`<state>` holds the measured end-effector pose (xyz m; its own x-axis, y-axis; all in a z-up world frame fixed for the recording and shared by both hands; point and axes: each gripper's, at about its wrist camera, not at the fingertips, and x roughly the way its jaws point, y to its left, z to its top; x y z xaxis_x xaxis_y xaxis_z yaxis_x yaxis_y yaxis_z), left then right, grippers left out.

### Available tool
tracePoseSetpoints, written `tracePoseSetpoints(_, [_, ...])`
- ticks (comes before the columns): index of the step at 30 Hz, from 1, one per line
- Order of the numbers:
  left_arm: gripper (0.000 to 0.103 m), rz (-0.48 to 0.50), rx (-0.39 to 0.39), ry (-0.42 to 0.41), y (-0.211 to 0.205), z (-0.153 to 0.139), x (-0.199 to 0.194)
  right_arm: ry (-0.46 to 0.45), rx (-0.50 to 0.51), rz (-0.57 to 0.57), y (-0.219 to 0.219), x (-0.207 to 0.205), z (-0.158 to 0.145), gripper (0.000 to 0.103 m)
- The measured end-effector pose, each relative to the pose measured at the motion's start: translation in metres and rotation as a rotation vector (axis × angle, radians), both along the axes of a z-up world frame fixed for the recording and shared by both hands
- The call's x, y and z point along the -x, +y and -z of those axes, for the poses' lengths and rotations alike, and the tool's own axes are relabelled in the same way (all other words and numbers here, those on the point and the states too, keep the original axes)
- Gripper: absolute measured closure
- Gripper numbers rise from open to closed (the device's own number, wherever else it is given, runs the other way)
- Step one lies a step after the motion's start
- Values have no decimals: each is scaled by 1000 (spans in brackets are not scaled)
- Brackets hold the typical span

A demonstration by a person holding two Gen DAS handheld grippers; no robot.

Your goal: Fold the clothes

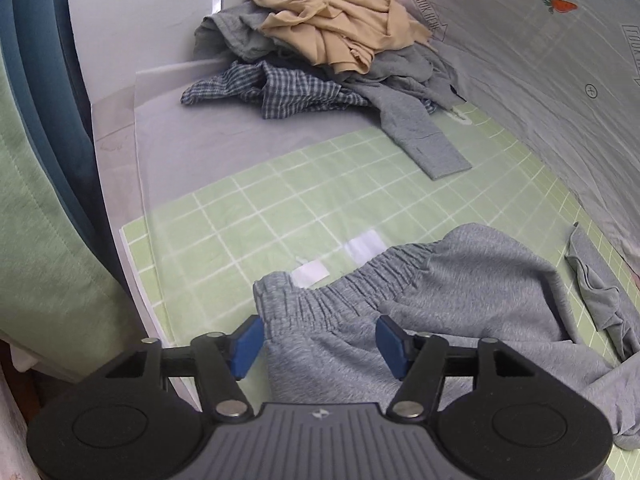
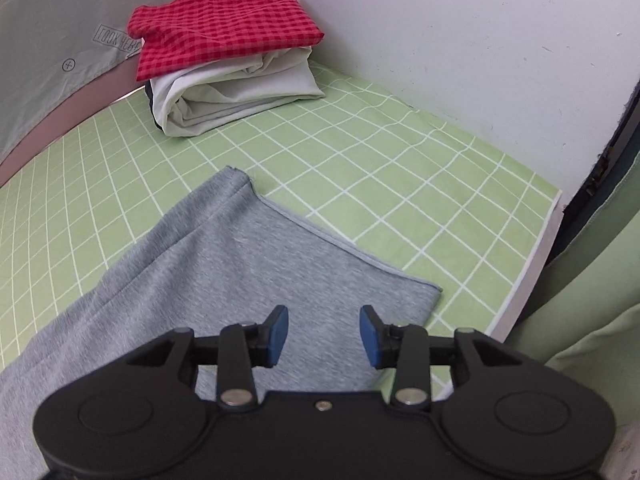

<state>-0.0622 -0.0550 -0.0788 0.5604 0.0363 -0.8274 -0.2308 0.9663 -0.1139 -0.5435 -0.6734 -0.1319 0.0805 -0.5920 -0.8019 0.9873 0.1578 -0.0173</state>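
From the left wrist camera, the left gripper (image 1: 320, 344) stands wide open, its blue pads (image 1: 246, 346) on either side of the elastic waistband of the grey sweatpants (image 1: 460, 292); nothing is clamped between them. The sweatpants lie crumpled at the near edge of the surface (image 1: 260, 200), which is covered by a green gridded mat. At the far left corner sits a heap of unfolded clothes (image 1: 320, 52): a beige garment (image 1: 336, 20) on top, grey pieces beneath, and a blue checked shirt (image 1: 272, 92) at the front of the heap. One grey sleeve (image 1: 424, 140) trails from the heap onto the mat.

From the right wrist camera, the right gripper (image 2: 324, 334) is also open, with a clear gap between its pads, and it grips nothing. It hangs over a leg of the grey sweatpants (image 2: 240, 264), which lies flat with its hem near the right edge of the surface (image 2: 400, 168). In the far corner, against the white wall (image 2: 460, 40), a folded red checked garment (image 2: 224, 28) lies on top of a folded white garment (image 2: 236, 92).
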Motion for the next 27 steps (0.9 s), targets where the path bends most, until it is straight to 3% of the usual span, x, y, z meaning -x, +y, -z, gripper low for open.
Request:
tracePoseSetpoints(1, [36, 11, -14, -5, -5, -3, 1, 1, 11, -4, -1, -2, -2, 51])
tracePoseSetpoints(8, [25, 63, -5, 8, -28, -3, 6, 2, 40, -55, -12, -22, -7, 41])
tracePoseSetpoints(15, [24, 102, 3, 25, -40, -1, 2, -30, 25, -111, -11, -62, 0, 39])
tracePoseSetpoints(27, [21, 178, 6, 75, -61, 10, -61, -84, 38, -276, 0, -201, -5, 37])
